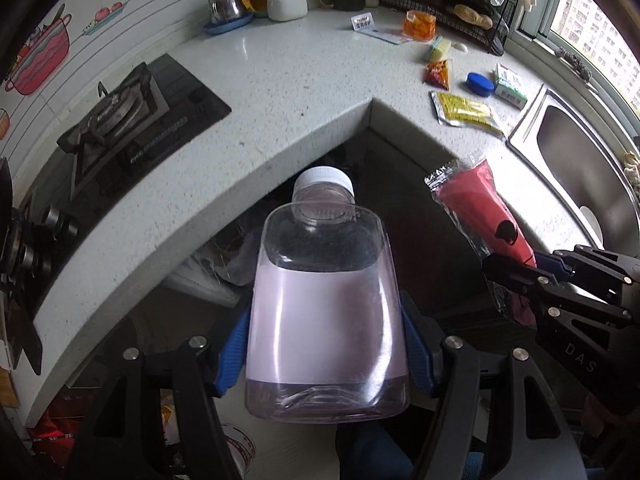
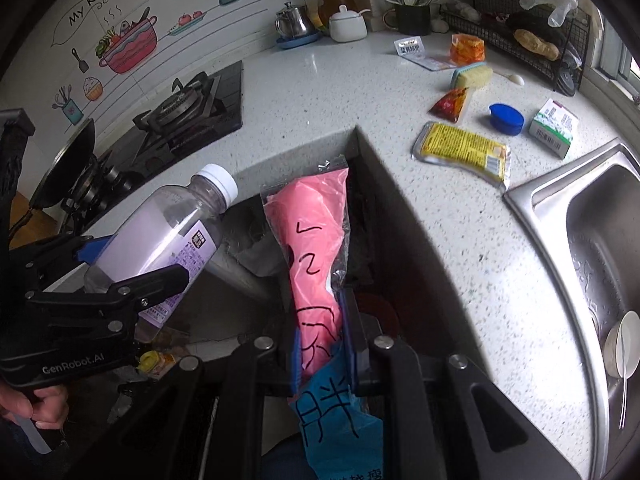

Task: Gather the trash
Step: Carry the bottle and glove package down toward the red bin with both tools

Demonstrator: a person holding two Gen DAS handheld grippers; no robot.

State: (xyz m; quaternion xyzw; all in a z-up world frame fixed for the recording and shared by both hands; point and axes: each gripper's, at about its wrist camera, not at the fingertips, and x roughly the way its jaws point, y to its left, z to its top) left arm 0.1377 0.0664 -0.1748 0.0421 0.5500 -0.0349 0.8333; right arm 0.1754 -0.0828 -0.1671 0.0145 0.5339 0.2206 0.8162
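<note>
My left gripper is shut on a clear plastic bottle with a white cap and pale purple label; it also shows in the right wrist view. My right gripper is shut on a pink plastic wrapper with black writing; it appears in the left wrist view too. Both are held in front of the counter's inner corner, above a dark space holding a clear bag below the counter. More trash lies on the counter: a yellow packet, a red sachet, a blue cap, a green-white carton.
A white speckled L-shaped counter holds a gas stove at left and a steel sink at right. A sponge, orange packet, kettle, sugar bowl, utensil cup and wire rack stand at the back.
</note>
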